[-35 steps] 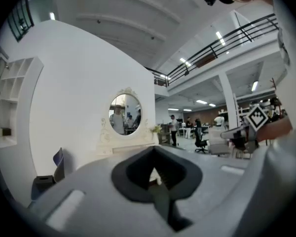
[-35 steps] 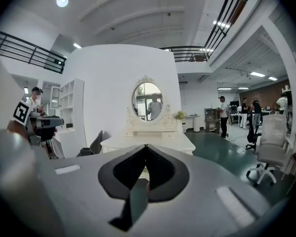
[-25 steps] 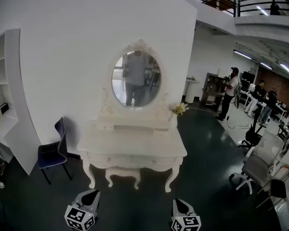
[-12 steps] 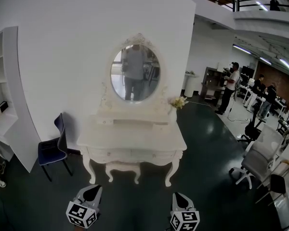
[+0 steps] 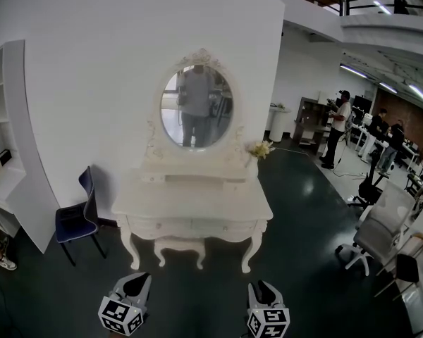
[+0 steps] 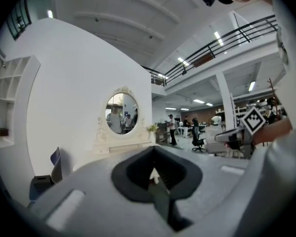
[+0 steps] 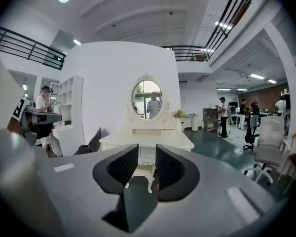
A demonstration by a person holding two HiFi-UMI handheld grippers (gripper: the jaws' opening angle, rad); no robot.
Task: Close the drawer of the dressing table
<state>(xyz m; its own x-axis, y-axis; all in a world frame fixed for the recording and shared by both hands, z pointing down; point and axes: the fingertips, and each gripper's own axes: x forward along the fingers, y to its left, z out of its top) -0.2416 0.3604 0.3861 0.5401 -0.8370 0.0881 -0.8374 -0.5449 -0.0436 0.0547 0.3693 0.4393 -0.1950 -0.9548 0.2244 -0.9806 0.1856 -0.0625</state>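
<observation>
- Right gripper (image 7: pixel 146 163): jaws are opening, a clear gap between the ribbed pads and nothing held; only the distant dressing table (image 5: pixel 194 201) shows through the gap.
- Left gripper (image 6: pixel 154 176): jaws together, pads meeting down the middle, nothing gripped.
- In the head view both grippers sit at the bottom edge of the frame, left one lower left, right one lower centre, marker cubes facing me. Both are well apart from the table.
- White wall (image 5: pixel 92 55): fills the upper left and centre of the head view, directly behind the table.
- Dark floor (image 5: pixel 303 210): glossy, runs from bottom centre out to the right.
- Dressing table: cream, curved legs, centre of the frame, back against the wall.
- Drawer (image 5: pixel 194 225): front panel under the tabletop, centre of the frame. From here it looks about flush with the apron; I cannot tell whether it is fully home.
- Oval mirror (image 5: pixel 196 108): upright on the table's back, above centre; a standing person shows in the glass.
- Blue chair (image 5: pixel 77 220): left of the table, near the wall.
- Stool (image 5: pixel 180 248): cream, tucked under the table between its front legs.
- Flowers (image 5: pixel 262 149): small pale bunch at the table's right rear corner, just beside the mirror frame.
</observation>
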